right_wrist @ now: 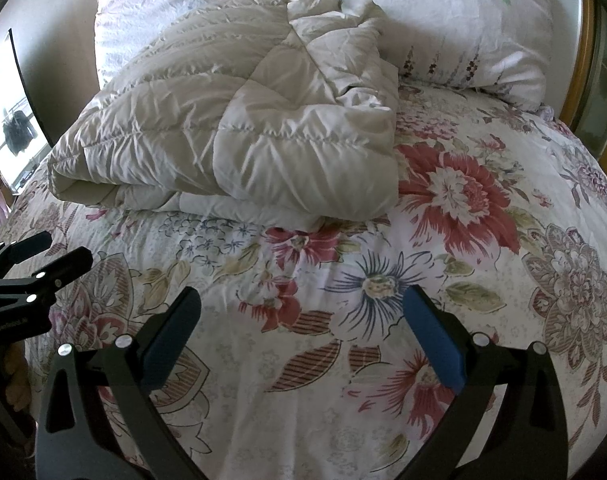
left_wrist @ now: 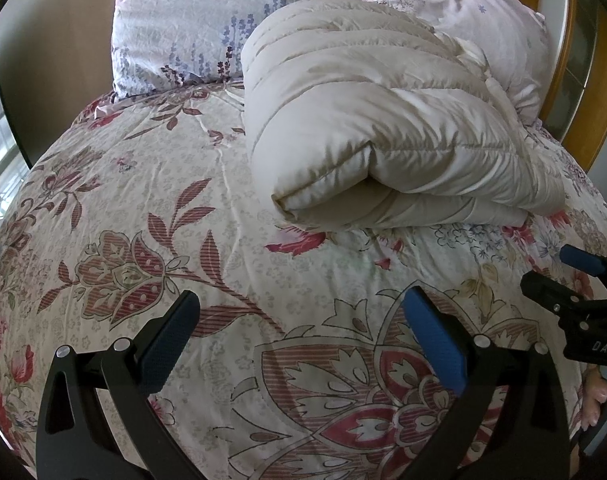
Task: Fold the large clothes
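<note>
Floral bedspread (left_wrist: 151, 208), folded cream puffer coat (left_wrist: 383, 128) near pillows (left_wrist: 191, 20), left tongs (left_wrist: 299, 312) and right tongs (right_wrist: 303, 312) released, empty

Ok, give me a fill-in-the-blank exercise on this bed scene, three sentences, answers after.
1. The cream padded garment lies ____ into a thick bundle on the floral bedspread.
2. The jaws of the left gripper and the right gripper stand ____, holding nothing.
3. Behind the bundle, at the head of the bed, lie two ____.

Missing words: folded; open; pillows
</note>
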{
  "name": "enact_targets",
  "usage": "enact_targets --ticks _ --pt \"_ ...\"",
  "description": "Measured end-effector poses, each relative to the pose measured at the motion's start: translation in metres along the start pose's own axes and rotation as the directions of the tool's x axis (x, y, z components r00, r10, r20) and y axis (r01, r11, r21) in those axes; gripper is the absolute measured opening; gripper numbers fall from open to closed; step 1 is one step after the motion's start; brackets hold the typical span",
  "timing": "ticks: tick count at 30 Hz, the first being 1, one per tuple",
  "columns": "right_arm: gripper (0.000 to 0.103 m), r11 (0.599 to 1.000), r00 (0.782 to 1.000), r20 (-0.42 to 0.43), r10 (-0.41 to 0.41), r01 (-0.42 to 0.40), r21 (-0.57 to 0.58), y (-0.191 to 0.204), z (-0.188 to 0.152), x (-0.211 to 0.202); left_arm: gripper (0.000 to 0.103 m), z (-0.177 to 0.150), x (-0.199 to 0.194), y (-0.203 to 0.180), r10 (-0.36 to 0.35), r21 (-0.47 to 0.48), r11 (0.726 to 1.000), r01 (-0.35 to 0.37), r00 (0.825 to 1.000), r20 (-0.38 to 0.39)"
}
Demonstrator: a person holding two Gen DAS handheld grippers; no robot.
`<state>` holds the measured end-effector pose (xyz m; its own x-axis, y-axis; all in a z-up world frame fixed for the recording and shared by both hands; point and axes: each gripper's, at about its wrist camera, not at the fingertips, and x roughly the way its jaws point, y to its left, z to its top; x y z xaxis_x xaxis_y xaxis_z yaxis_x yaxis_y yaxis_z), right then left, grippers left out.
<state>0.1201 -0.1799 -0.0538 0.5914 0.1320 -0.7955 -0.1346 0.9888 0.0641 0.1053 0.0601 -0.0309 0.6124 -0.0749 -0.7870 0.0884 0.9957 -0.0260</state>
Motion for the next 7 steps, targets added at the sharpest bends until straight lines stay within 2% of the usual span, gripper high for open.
enact_targets --ticks 7 --pt "0.101 1.000 1.000 -0.002 0.001 -0.001 0.000 -0.0003 0.0001 0.0005 0.102 -0.0003 0.0014 0.0005 0.003 0.000 1.000 -0.003 1.000 -0.006"
